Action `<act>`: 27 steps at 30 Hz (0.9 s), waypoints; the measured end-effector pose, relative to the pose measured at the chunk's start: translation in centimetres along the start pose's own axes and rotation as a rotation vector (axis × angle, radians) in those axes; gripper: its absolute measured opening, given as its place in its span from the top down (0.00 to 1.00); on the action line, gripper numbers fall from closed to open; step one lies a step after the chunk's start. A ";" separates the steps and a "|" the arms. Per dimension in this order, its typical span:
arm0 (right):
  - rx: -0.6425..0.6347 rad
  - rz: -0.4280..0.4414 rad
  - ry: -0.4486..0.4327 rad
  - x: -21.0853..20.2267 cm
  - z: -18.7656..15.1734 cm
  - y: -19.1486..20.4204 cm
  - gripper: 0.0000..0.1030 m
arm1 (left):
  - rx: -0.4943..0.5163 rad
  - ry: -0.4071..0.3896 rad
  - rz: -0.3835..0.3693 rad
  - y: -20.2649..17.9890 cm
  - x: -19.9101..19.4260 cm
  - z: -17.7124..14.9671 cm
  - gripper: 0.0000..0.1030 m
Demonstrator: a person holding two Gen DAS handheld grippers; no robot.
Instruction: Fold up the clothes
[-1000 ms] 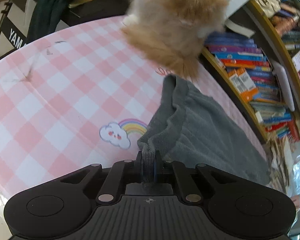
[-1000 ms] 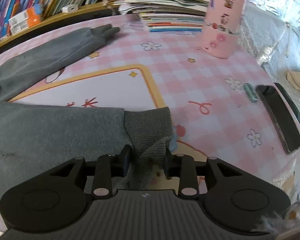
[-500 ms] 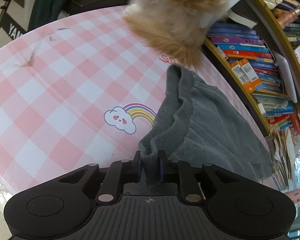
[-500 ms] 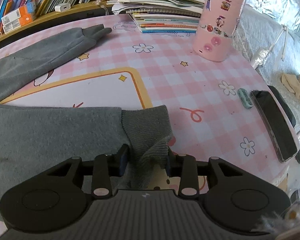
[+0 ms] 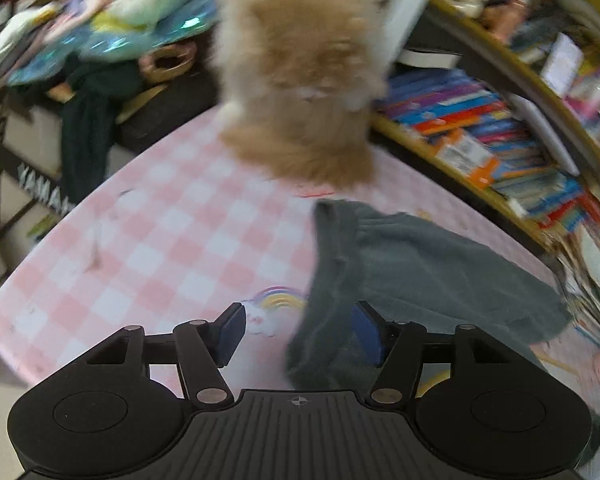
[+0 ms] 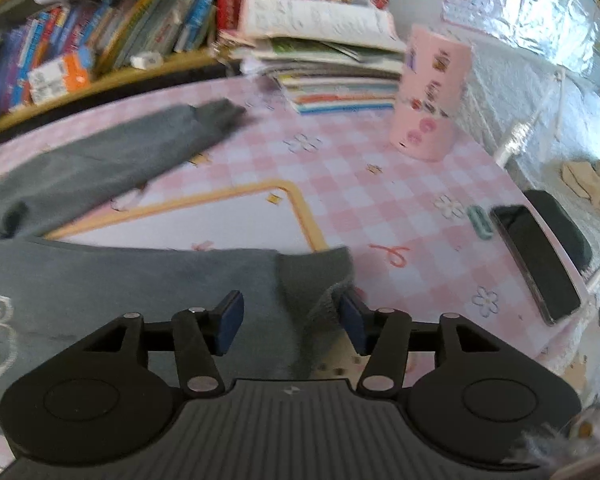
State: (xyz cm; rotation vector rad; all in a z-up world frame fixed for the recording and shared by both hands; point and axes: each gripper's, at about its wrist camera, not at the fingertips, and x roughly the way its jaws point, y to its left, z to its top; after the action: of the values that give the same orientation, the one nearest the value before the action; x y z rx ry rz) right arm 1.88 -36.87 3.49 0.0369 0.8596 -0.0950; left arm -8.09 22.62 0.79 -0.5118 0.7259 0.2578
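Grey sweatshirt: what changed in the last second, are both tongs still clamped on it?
No. Both tongs have opened and let go: the left tongs released the grey sweatshirt hem, the right tongs released the cuff, which now lies loose between the pads. The fluffy cat, pink cup and phone stayed put.

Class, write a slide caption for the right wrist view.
Open right tongs straddle a grey sweater cuff on the pink checked tablecloth.

Each claw (image 5: 298,334) (image 6: 290,322) is matte black with a ribbed body, round side discs, silver screws and blue pads (image 5: 230,332).
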 end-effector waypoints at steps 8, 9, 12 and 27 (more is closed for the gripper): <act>-0.093 0.115 -0.006 -2.4 -0.7 5.4 0.49 | 0.192 0.063 -0.086 -4.4 1.6 -1.8 0.38; -0.102 0.123 -0.001 -2.6 -1.0 5.9 0.49 | 0.214 0.064 -0.096 -4.6 1.7 -2.0 0.37; -0.124 0.137 0.014 -3.3 -1.7 7.2 0.48 | 0.240 0.070 -0.125 -4.8 1.7 -2.3 0.36; -0.205 0.138 0.033 -6.0 -4.2 11.8 0.40 | 0.259 0.139 -0.214 -4.1 2.8 -3.6 0.28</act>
State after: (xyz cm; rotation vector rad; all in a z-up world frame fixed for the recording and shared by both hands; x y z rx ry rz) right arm -4.02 -24.40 5.22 -0.0946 0.8935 0.1235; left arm -6.46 17.38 -1.95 -0.3585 0.8193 -0.0733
